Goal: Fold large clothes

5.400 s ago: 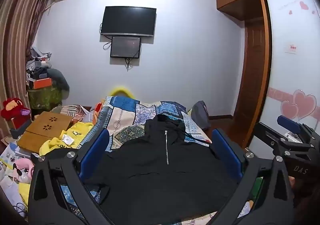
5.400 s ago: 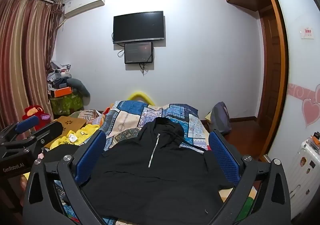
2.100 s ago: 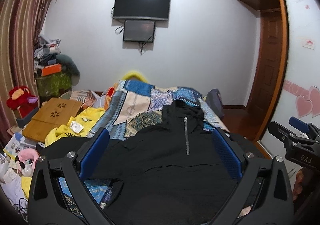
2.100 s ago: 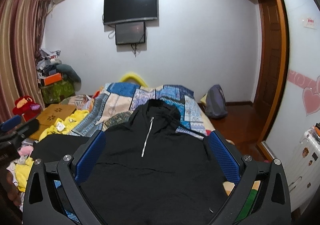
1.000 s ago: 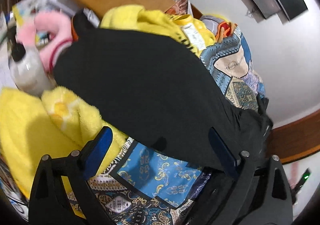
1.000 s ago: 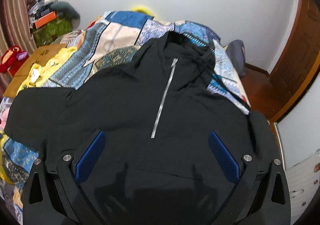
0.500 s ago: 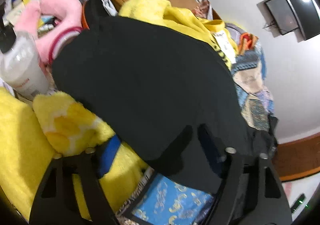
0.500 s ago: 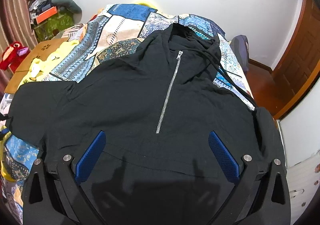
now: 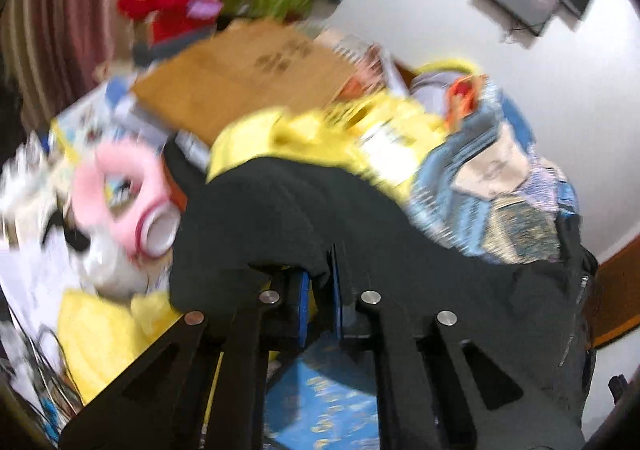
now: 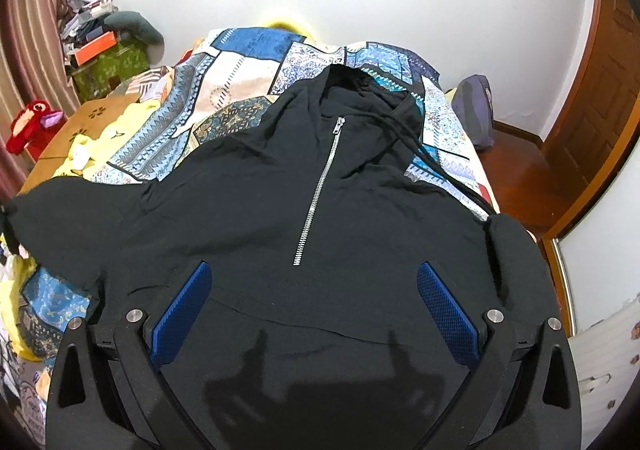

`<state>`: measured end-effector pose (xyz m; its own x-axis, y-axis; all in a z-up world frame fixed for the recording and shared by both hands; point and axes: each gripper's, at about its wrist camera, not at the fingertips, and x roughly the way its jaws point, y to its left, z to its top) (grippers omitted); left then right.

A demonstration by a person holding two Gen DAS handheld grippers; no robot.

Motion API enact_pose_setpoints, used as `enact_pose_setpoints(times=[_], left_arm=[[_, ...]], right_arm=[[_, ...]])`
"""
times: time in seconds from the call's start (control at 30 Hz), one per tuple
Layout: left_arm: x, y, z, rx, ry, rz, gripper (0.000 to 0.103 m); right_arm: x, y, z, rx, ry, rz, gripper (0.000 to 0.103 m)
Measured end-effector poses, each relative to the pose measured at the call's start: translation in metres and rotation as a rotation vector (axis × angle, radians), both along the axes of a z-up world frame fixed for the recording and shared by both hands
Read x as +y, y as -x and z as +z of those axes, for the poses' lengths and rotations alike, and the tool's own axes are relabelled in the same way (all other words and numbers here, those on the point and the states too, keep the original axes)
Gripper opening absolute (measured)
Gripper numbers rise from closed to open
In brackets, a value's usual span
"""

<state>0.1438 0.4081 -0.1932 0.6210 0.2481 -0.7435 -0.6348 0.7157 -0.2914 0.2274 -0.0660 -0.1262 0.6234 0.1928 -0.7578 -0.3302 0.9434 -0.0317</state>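
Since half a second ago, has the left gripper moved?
Yes. The left gripper closed on the black hoodie sleeve and tilted up; the wooden board sits lower in view.

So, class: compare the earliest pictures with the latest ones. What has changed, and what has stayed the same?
The left gripper swung toward the black zip-front hoodie's left sleeve and shut on its edge. The right gripper tipped down over the hoodie's front, jaws open, holding nothing. The hoodie still lies spread on the blue patchwork bedspread.

the left gripper (image 9: 320, 292) has swung off to the side and pinched the hoodie (image 9: 280, 218) sleeve edge between its fingers.
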Motion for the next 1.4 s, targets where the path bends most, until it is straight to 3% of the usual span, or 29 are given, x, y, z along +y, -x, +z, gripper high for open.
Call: enact_pose_setpoints(times=[0.27, 0.53, 0.7, 0.97, 1.23, 1.4], left_arm=[[-0.083, -0.058, 0.095, -0.162, -0.102, -0.190, 0.007], [-0.197, -0.117, 0.131, -0.234, -0.113, -0.406, 0.006], [-0.268, -0.146, 0.114, -0.190, -0.099, -0.527, 0.006], [-0.365, -0.169, 0.047, -0.030, -0.014, -0.717, 0.006], [-0.439, -0.158, -0.017, 0.170, -0.081, -0.881, 0.006], [-0.447, -0.144, -0.033, 0.253, -0.085, -0.957, 0.010]], right_arm=[[-0.022, 0.002, 0.011, -0.041, -0.031, 0.006, 0.102], [-0.055, -0.002, 0.012, -0.054, -0.078, 0.002, 0.102], [-0.076, -0.003, 0.009, -0.047, -0.100, -0.010, 0.102], [-0.107, -0.003, 0.000, -0.019, -0.095, -0.041, 0.102], [-0.121, 0.000, -0.013, 0.029, -0.101, -0.055, 0.102], [-0.118, 0.005, -0.011, 0.032, -0.083, -0.048, 0.102]])
